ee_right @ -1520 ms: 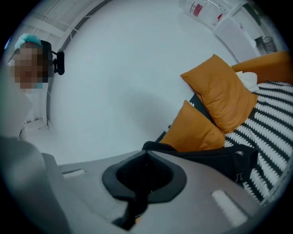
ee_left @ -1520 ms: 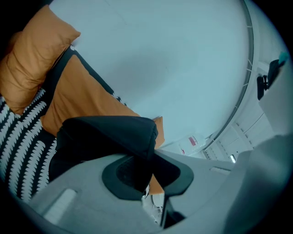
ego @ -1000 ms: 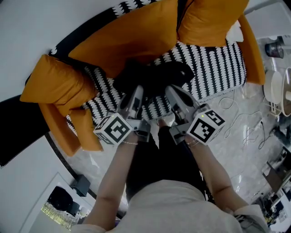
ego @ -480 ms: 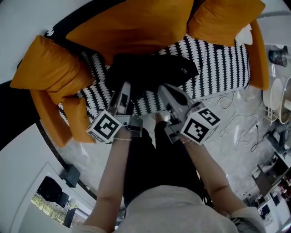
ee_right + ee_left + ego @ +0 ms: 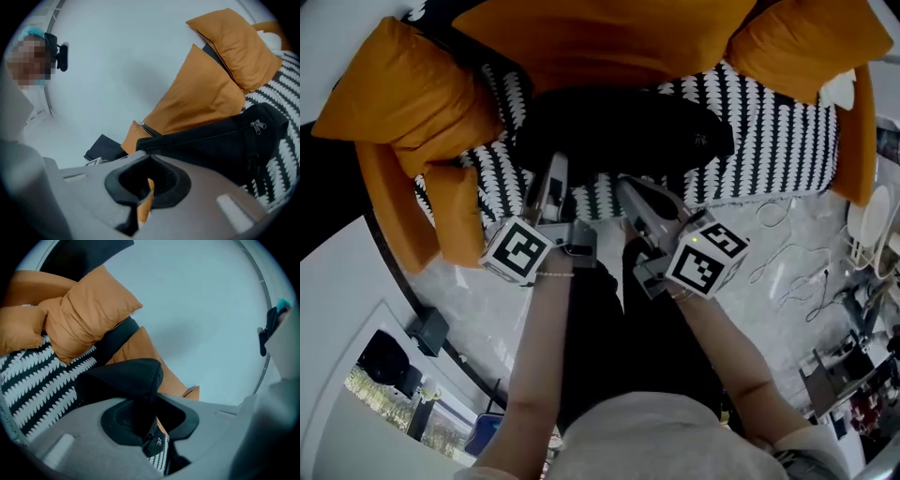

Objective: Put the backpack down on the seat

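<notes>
Head view, with the two gripper views: the black fabric backpack (image 5: 619, 131) now lies flat across the black-and-white patterned sofa seat (image 5: 769, 122), its far side against the large orange back cushion (image 5: 600, 37). A second ago it hung further forward, over the seat's front edge, so both tools have carried it inward and down. Judged from how it lies, its weight is now on the seat and only the release remains.

The left tool (image 5: 553, 173) is narrow, with a fold of black fabric and a zip pull pinched between its jaws. These jaws have just been opening a little, which reads as the start of letting go. The right tool (image 5: 628, 187) is also narrow. A sliver of orange shows through its slit, and the backpack's near edge runs into its tips, so it appears to grip there.

Surroundings: an orange side cushion (image 5: 403, 84) on the left and a second orange cushion (image 5: 806, 42) at the upper right flank the backpack, and neither crowds it. The person's legs in black trousers (image 5: 600, 328) stand just before the sofa. White cables (image 5: 787, 272) trail over the pale marbled floor (image 5: 487, 309) to the right, well apart from the seat. Nothing blocks the tools' way back, though the zip pull could snag in the left jaws
</notes>
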`<state>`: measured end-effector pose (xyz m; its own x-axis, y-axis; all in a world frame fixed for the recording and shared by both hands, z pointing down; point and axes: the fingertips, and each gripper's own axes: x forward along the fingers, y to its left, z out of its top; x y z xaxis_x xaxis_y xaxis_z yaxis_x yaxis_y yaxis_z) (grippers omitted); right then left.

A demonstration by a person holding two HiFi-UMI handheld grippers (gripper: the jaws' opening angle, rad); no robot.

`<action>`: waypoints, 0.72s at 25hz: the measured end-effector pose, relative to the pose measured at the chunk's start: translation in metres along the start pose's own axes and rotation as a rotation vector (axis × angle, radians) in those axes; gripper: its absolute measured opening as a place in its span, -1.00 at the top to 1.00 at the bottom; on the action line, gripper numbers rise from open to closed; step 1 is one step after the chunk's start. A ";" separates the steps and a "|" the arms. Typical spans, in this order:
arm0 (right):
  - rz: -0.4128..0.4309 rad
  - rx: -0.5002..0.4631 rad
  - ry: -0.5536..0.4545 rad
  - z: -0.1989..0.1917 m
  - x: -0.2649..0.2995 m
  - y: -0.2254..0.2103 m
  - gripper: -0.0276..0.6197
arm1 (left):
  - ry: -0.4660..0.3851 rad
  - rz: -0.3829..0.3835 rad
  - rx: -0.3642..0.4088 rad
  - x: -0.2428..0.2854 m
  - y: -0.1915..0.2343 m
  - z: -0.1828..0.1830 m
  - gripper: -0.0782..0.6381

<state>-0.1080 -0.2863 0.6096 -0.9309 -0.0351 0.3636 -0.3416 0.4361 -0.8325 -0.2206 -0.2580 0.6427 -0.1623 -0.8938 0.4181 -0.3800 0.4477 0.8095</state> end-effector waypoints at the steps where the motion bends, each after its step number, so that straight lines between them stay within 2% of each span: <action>1: 0.005 0.005 0.004 -0.005 0.003 0.001 0.91 | -0.003 0.010 -0.011 -0.003 0.007 0.001 0.59; 10: -0.018 0.042 -0.023 -0.010 0.006 -0.015 0.91 | -0.011 0.126 0.013 -0.012 0.054 0.001 0.29; 14: -0.017 0.073 -0.022 -0.015 0.003 -0.020 0.91 | -0.016 0.165 -0.011 -0.015 0.062 -0.004 0.19; 18: 0.010 0.081 -0.014 -0.029 0.006 -0.003 0.91 | -0.022 0.186 -0.060 -0.028 0.073 0.001 0.12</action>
<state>-0.1093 -0.2621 0.6267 -0.9358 -0.0437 0.3498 -0.3411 0.3625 -0.8673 -0.2450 -0.2008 0.6892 -0.2445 -0.7956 0.5543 -0.2863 0.6054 0.7426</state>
